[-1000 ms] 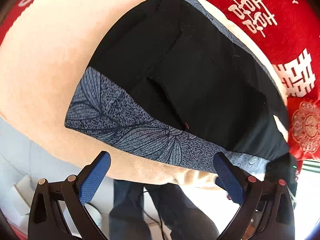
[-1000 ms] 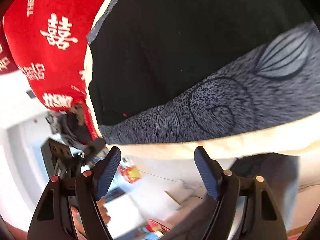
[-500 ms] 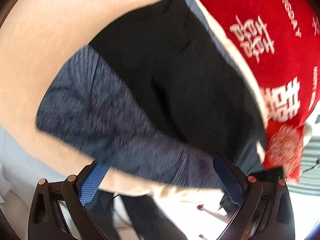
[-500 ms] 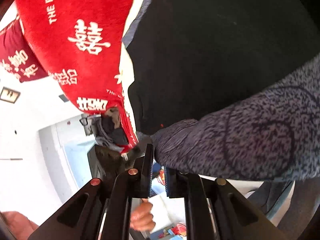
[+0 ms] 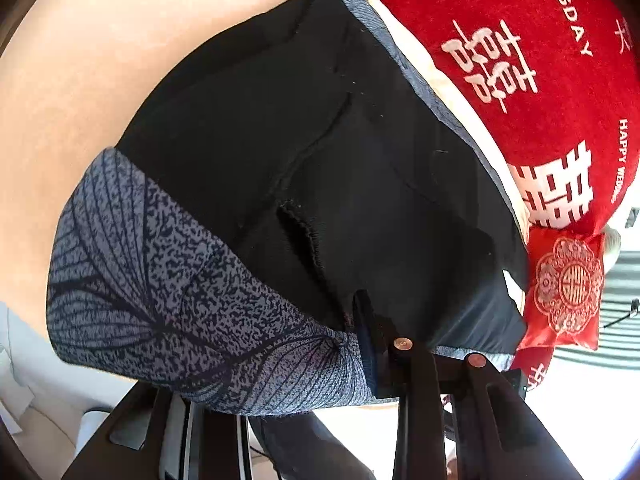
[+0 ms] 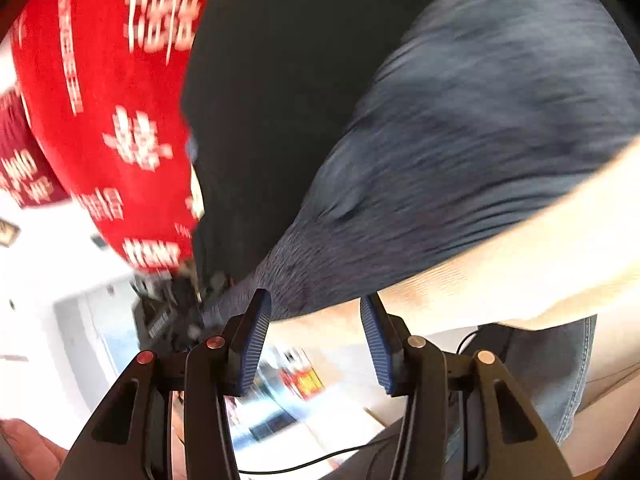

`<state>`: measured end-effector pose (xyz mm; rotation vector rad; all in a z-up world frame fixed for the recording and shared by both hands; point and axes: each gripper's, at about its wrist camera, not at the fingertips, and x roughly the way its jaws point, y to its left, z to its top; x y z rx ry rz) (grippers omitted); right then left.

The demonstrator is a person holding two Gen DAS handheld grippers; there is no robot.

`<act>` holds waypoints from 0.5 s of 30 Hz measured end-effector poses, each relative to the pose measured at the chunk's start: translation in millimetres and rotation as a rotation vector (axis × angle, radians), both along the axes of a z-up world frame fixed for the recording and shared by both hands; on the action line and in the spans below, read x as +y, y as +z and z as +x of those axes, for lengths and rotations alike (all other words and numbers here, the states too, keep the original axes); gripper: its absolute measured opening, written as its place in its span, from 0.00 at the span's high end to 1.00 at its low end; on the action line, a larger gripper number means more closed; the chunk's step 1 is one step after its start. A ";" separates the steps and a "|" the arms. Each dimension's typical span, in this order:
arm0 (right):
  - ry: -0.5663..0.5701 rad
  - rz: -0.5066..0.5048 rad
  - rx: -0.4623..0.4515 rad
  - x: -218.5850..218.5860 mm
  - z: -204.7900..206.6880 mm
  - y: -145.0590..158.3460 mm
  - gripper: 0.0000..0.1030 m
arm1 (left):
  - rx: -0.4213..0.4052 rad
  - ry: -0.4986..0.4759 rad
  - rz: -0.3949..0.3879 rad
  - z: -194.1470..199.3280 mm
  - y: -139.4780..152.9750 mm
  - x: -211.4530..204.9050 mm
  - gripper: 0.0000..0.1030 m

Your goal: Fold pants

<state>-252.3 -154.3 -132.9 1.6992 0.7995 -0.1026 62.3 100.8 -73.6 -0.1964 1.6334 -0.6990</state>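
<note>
Black pants [image 5: 320, 152] with a grey leaf-print waistband [image 5: 168, 300] lie on a cream cushioned surface [image 5: 80, 80], the band at its near edge. A red cushion with white characters [image 5: 540, 60] sits just beyond the far side. Left gripper [image 5: 360, 360]: jaws closing, clamped on a bunched fold of the band. Right gripper [image 6: 316, 340]: jaws opening, nothing between the blue pads [image 6: 256, 340], band edge just above them; view blurred.
</note>
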 end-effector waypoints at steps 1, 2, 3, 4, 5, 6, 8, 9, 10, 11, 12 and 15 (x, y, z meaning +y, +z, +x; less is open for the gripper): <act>-0.047 0.017 -0.018 -2.7 -7.6 -3.2 0.50 | -0.001 -0.011 0.005 -0.2 0.5 -0.1 0.67; -0.087 0.033 -0.036 -4.2 -13.6 -7.1 0.50 | -0.001 -0.021 0.011 -0.2 0.0 -1.0 0.67; -0.140 0.057 -0.054 -4.9 -19.1 -11.6 0.50 | -0.002 -0.034 0.023 -0.4 -1.4 -2.0 0.67; -0.186 0.082 -0.061 -4.6 -21.3 -15.8 0.52 | -0.004 -0.043 0.034 -0.8 -2.9 -0.9 0.67; -0.233 0.120 -0.066 -2.6 -24.4 -21.1 0.58 | -0.004 -0.046 0.041 -0.6 -4.4 -0.9 0.67; -0.269 0.133 -0.059 -1.3 -26.9 -21.6 0.87 | -0.001 -0.042 0.048 0.1 -5.8 -0.5 0.67; -0.273 0.090 -0.026 -1.0 -23.1 -11.2 0.94 | 0.001 -0.029 0.050 0.0 -4.2 1.6 0.70; -0.239 0.034 -0.008 -2.6 -19.3 3.1 0.94 | -0.007 -0.020 0.048 0.5 0.2 1.3 0.73; -0.195 -0.026 0.001 -6.2 -13.7 21.0 0.94 | -0.013 -0.013 0.043 1.3 4.7 1.8 0.74; -0.160 -0.073 0.005 -11.3 -8.9 35.3 0.94 | -0.018 -0.002 0.035 2.4 9.5 2.2 0.74; -0.124 -0.120 -0.003 -18.4 -3.5 52.4 0.94 | -0.022 0.011 0.026 4.2 15.4 2.0 0.74; -0.028 -0.220 -0.030 -43.1 18.5 93.6 0.94 | -0.068 0.036 0.008 11.1 40.1 -6.2 0.74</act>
